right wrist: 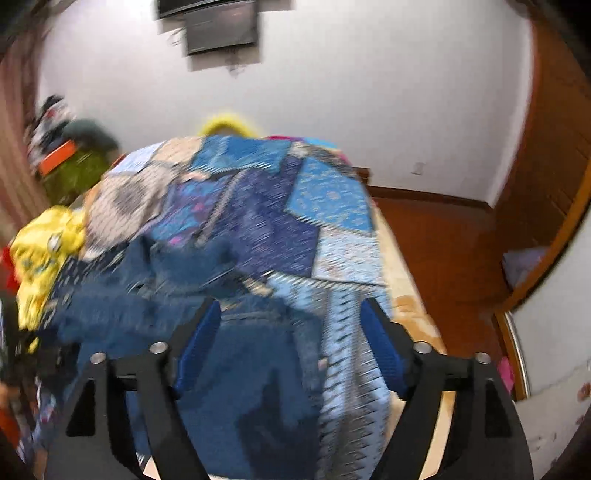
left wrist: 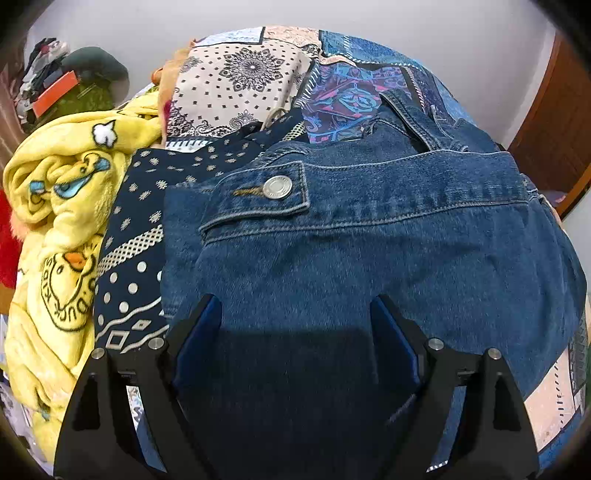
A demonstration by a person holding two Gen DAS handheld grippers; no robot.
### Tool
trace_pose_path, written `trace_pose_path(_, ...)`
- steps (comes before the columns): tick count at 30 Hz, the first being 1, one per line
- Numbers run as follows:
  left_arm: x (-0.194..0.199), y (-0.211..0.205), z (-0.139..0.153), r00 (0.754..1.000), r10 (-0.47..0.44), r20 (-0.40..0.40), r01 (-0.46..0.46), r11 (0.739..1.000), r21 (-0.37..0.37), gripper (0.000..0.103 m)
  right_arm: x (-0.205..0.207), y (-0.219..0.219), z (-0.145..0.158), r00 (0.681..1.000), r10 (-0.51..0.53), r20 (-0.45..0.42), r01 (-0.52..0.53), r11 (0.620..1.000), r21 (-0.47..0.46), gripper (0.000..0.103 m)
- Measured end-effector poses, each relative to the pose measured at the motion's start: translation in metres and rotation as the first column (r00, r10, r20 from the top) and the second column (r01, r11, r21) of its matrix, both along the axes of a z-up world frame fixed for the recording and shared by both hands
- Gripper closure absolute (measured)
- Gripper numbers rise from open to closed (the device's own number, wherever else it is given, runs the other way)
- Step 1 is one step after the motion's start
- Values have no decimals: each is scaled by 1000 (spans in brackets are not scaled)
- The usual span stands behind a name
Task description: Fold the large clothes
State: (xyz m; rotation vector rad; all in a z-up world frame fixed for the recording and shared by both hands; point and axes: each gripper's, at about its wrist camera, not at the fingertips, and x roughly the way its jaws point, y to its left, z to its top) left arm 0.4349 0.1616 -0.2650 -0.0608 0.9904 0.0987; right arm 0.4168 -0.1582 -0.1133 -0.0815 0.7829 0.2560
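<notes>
Left gripper (left wrist: pixel 295 321) is held spread above the denim jacket (left wrist: pixel 369 258); right gripper (right wrist: pixel 290 325) is likewise parted, nothing clamped.

1. A home bedroom: a bed (right wrist: pixel 402 280) under a patchwork bedspread (right wrist: pixel 280 206) takes up most of the room.
2. Clothes lie on it: denim (left wrist: pixel 369 251), a navy print (left wrist: pixel 140 229) and a yellow duck blanket (left wrist: pixel 55 206).
3. White walls, a wooden door (right wrist: pixel 554 147) and wood skirting.
4. A wall-mounted screen (right wrist: pixel 218 26), blurred.
5. A clutter pile (left wrist: pixel 62 81) in the corner.
</notes>
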Motion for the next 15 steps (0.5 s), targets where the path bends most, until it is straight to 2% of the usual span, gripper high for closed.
trace_pose_path(3,-15,-7,2,999,-29,40,26,997,79,17,-14,26,-22,996,68,-52,-67,998,10,24)
trace_pose_path(4,-21,-9,2,998,-39,50,33,993,116,15,-18,36,-32,993,85,-78,-84,996,14,19)
trace_pose_path(7,-40,-11,1,994,-72,82,55,980,192,11,-30,58,-59,982,139,-130,-136,990,29,18)
trace_pose_path(10,-57,-4,1,990,-67,122,44,981,187,5,-35,74,-83,971,166,-173,-174,984,-29,18)
trace_pose_path(11,-61,-1,0,991,-57,124,34,983,181,1,-35,79,-92,968,171,-185,-185,981,-60,18)
trace_pose_path(13,-71,5,-2,992,-30,125,7,984,181,0,-35,79,-105,965,168,-200,-192,975,-110,18)
trace_pose_path(15,-81,12,-5,992,-4,125,-19,983,180,0,-33,68,-110,969,142,-203,-169,978,-123,18)
